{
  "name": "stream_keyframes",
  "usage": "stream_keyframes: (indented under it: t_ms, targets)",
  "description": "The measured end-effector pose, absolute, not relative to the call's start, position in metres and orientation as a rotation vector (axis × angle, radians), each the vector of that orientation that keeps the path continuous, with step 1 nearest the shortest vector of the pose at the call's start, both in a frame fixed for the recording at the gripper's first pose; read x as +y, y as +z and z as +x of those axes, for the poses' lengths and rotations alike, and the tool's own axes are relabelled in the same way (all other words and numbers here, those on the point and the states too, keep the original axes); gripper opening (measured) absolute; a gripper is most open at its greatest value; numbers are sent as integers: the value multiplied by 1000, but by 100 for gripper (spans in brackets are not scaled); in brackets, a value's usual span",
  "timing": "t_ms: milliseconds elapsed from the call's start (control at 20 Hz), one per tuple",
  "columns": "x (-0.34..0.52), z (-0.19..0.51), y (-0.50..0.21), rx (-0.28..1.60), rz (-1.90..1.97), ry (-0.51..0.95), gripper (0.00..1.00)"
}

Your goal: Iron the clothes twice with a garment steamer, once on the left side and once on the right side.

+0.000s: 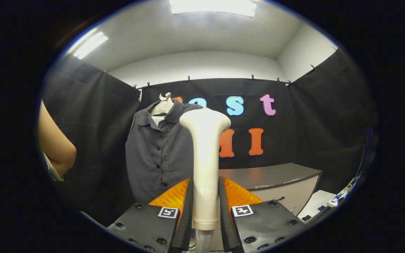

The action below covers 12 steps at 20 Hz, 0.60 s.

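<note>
Gripper (205,207) is clamped on the steamer (205,154): both fingers (187,211) press the sides of its cream handle, narrow gap filled by the handle. Steamer stands upright between the fingers, flared head on top, rising above the fingertips. A clear hose (202,240) or neck leaves its lower end, down between the finger bases.

Shirt (160,154) is dark grey, short-sleeved, buttoned down the front, collar open. It hangs on a pale hanger (163,103) against the booth's black cloth wall (311,116), beyond the fingers and to the left of the steamer head. From this angle the steamer head overlaps the shirt's right edge; can't tell whether they touch or how far apart they are in depth. Hem of the shirt drops behind the left finger.

A person's bare arm (56,140) shows far left, bent elbow, well apart from the shirt, with a bit of striped cloth (52,170) under it.

Right of the steamer, beyond the fingers: a grey tabletop (276,175) with light drawer fronts (294,196) below. Further right and lower, a white surface (316,203) with some small items (339,196) at its edge, too small to identify.

Ceiling lights (213,7) on overhead.
</note>
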<state>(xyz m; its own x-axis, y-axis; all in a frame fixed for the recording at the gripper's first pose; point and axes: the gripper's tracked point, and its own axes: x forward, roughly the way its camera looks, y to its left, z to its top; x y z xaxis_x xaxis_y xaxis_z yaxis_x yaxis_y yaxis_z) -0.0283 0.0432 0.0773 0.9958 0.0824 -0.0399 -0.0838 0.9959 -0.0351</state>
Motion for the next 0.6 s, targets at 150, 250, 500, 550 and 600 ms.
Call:
stream_keyframes:
  t_ms: [150,250,500,550,600]
  targets:
    - [38,-28,73,44,-35,85,42]
    - [37,-29,71,49,-39,89,42]
    - [38,-29,68,53,-40,105,42]
    - [39,-28,68,51,-38,108,42]
    - [39,-27,67,50,-37,111,42]
